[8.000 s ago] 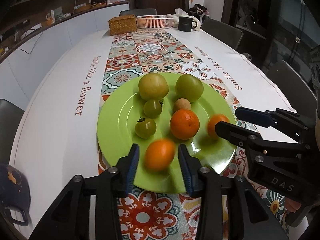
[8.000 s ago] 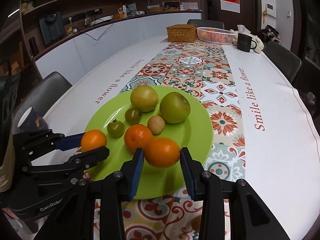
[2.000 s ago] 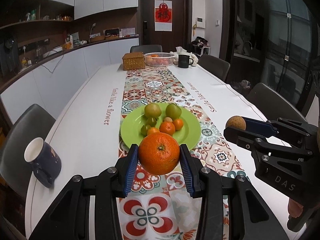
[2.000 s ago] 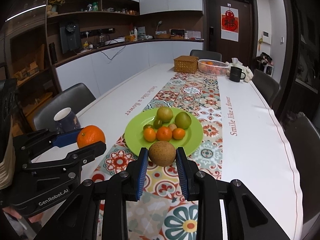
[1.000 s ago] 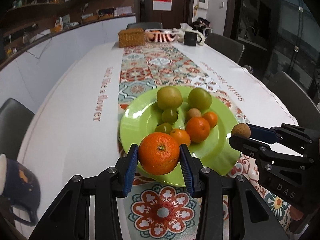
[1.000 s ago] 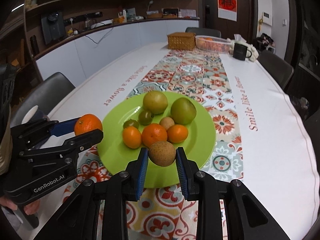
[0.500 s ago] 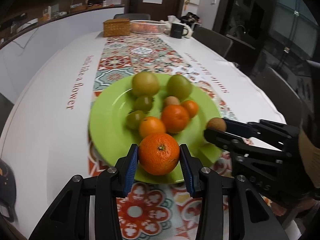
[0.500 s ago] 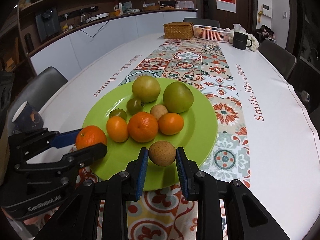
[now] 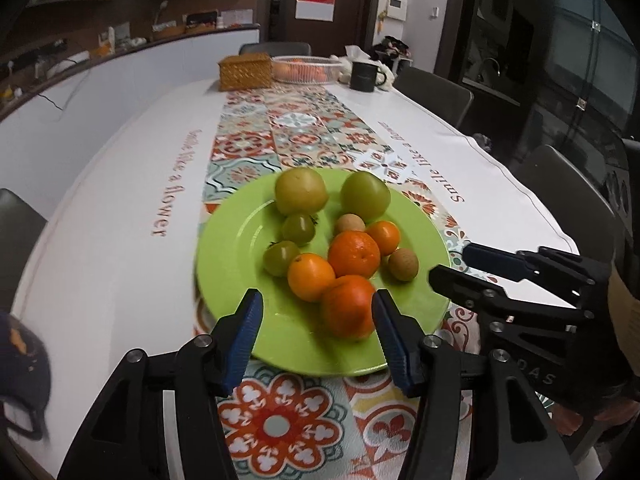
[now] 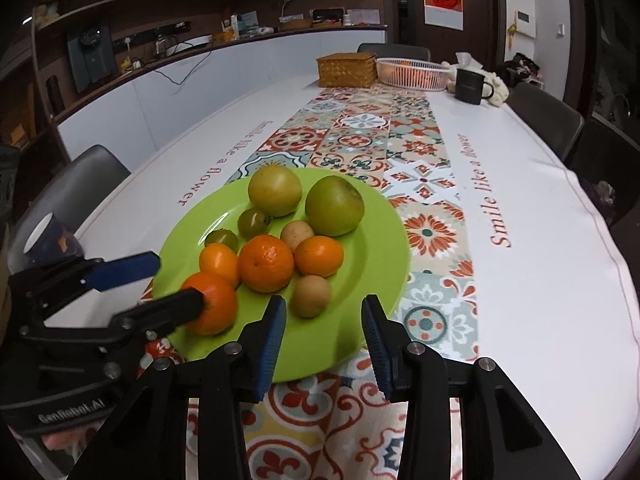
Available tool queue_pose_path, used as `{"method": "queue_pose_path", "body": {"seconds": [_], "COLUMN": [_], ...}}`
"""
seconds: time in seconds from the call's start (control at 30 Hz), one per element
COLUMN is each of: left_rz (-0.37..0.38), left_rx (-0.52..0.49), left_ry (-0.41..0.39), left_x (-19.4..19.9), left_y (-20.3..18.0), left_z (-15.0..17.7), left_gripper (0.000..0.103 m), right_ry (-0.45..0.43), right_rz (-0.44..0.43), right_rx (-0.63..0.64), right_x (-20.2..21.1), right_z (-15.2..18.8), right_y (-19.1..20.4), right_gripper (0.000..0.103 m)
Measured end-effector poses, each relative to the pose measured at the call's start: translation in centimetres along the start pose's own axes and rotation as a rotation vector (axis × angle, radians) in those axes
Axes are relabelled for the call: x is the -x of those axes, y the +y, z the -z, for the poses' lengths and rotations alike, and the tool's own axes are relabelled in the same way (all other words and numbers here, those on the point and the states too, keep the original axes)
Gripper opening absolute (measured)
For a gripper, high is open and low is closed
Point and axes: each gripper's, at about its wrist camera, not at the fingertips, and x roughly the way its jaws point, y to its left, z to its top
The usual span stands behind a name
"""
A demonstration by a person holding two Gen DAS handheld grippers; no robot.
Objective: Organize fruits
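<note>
A green plate (image 9: 228, 264) (image 10: 380, 248) holds several fruits: two large green ones at the back, small green tomatoes, oranges and small brown fruits. My left gripper (image 9: 316, 312) is open; the big orange (image 9: 347, 306) (image 10: 212, 304) lies free on the plate's near edge between its jaws. My right gripper (image 10: 323, 318) is open; the small brown fruit (image 10: 310, 295) (image 9: 403, 264) lies on the plate just ahead of its jaws. Each gripper shows in the other's view, the right one (image 9: 452, 266) and the left one (image 10: 176, 280).
A dark blue mug (image 10: 48, 240) (image 9: 20, 356) stands left of the plate. At the far end are a wicker box (image 9: 245, 71), a white basket (image 9: 306, 68) and a black mug (image 9: 363, 75). Chairs (image 9: 568, 204) line the table's sides.
Both grippers have opened. The left one let go of the big orange and the right one let go of the brown fruit; both now rest on the plate's near part.
</note>
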Motion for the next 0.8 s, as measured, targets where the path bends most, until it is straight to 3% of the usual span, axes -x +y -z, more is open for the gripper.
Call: {"method": "queue_pose_path", "body": {"seconds": [0.37, 0.63, 0.8], "left_rz": [-0.064, -0.091, -0.127], "left_rx": [0.011, 0.021, -0.003], "left_ry": [-0.073, -0.142, -0.165], "left_x": [5.7, 12.2, 15.1], "left_y": [-1.4, -3.1, -4.4], "left_z": [1.3, 2.5, 4.0], "left_gripper": [0.058, 0.068, 0.077], "right_ry": [-0.072, -0.151, -0.208], "right_rz": [0.033, 0.044, 0.058], "right_rx": [-0.005, -0.015, -0.005], "right_x": [6.4, 12.7, 16.8], "right_z": [1.8, 3.1, 4.5], "right_y": [0.6, 1.1, 1.9], "right_gripper": [0.046, 0.051, 0.060]}}
